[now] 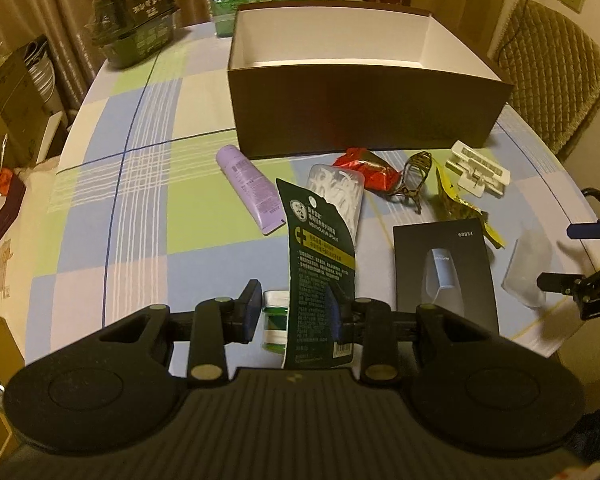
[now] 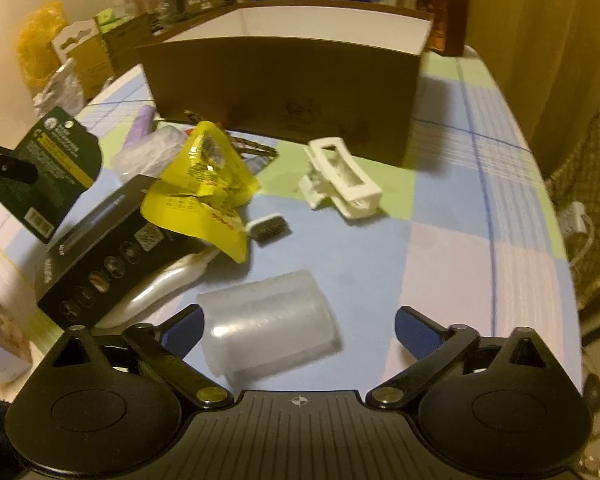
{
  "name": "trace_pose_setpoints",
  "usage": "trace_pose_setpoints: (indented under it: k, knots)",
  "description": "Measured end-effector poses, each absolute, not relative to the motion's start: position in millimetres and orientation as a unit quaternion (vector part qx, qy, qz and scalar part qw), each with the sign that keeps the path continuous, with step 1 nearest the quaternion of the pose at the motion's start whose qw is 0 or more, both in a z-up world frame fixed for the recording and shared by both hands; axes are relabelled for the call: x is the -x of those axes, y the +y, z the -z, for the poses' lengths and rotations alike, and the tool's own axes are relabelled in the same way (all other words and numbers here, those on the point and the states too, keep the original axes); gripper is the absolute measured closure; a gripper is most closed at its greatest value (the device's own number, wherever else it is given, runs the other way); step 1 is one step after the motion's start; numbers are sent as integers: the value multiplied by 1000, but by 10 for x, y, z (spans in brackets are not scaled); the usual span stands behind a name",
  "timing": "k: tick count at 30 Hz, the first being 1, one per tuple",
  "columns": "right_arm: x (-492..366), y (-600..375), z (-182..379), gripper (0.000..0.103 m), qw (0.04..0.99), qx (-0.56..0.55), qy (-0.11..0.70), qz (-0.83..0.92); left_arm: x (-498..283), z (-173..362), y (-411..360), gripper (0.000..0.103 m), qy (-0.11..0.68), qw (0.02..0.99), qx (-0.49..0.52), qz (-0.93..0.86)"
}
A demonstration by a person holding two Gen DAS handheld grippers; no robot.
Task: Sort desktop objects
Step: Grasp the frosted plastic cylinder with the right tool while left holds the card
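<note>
The left gripper (image 1: 292, 312) clamps a dark green blister-card package (image 1: 320, 264), lifted above the checked tablecloth (image 1: 140, 184) short of the open brown box (image 1: 364, 112). The right gripper (image 2: 300, 332) stands spread wide around a translucent plastic cylinder (image 2: 268, 328), 1 pad (image 2: 182, 330) at its edge; contact is unclear. The green jar (image 1: 275, 322) behind the card is half hidden.

You're working in dim, yellowish room light; fisheye bending warps both views' edges, and the right wrist view looks perhaps motion-blurred.
</note>
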State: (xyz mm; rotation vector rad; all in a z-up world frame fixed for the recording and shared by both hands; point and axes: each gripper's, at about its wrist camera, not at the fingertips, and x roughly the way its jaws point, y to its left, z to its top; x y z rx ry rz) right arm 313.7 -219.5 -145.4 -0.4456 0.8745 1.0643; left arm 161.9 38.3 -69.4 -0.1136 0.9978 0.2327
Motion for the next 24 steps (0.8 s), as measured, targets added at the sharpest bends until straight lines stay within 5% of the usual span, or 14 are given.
trace_pose_setpoints:
  k: [6,10,24]
  knots:
    - [-3120,-2059,1483,18,720,229,393,-524,-1575,648,370,74,473,868,66,-136]
    - [-3054,-1995,1554,31,703,261,381,-542,-1533,634,357,74,471,866,77,-152]
    - [-3189,-2028,1505,33,684,273,376,-562,-1390,593,271,74,456,859,107,-206]
